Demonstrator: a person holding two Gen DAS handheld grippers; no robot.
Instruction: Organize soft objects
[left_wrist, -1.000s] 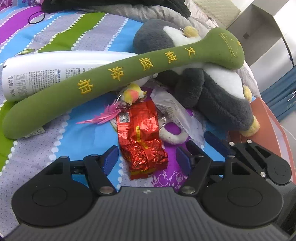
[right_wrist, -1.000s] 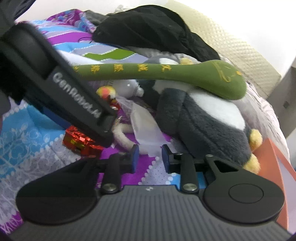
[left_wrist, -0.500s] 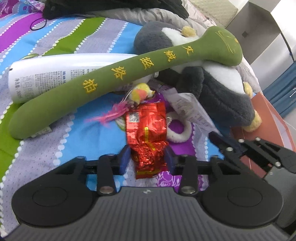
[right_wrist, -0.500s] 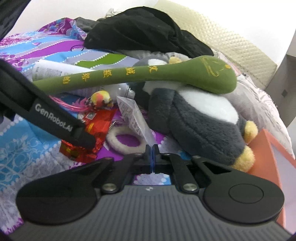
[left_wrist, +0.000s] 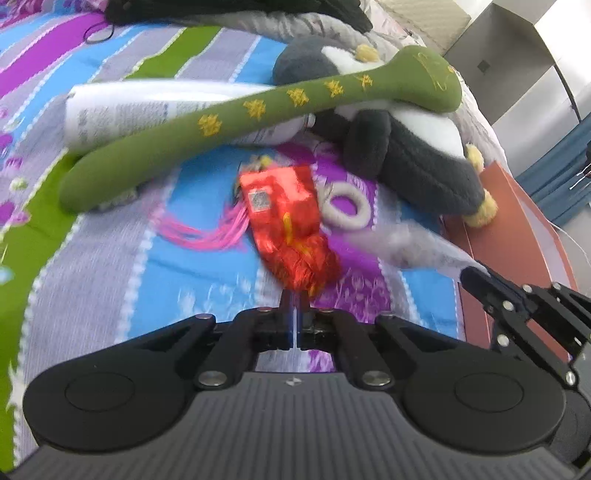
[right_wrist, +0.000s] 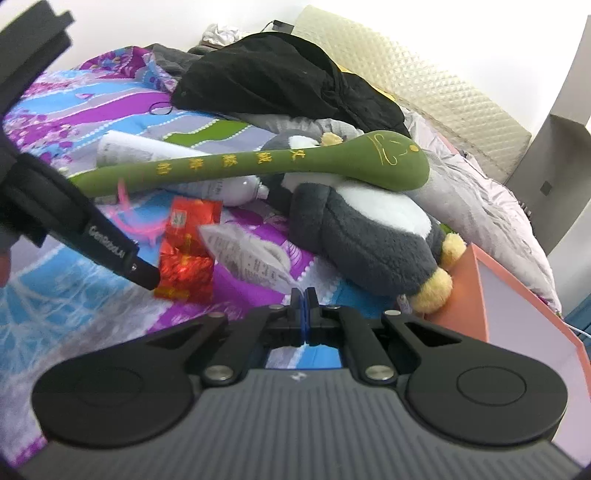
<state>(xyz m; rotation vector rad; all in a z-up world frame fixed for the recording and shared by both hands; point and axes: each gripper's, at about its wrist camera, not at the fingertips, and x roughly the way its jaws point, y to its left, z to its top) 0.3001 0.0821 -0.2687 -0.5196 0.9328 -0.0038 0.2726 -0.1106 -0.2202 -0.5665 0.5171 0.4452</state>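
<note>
The left tool (left_wrist: 294, 300) is clamped on the crinkled end of a red packet (left_wrist: 286, 218), which looks lifted off the bed (left_wrist: 92, 254). The right tool (right_wrist: 303, 295) is pinched on the corner of a clear bag (right_wrist: 247, 254), which rises beside the packet. Just beyond lie a white ring (left_wrist: 345, 205), pink tassels (left_wrist: 207, 230), a green plush stick (left_wrist: 258, 110) across a white bottle (left_wrist: 147, 110), and a grey plush penguin (right_wrist: 362, 229). An orange box (right_wrist: 517, 314) stands at the bed's edge. Sorting seems barely started: the plush toys lie untouched, and nothing shows in the visible part of the box.
</note>
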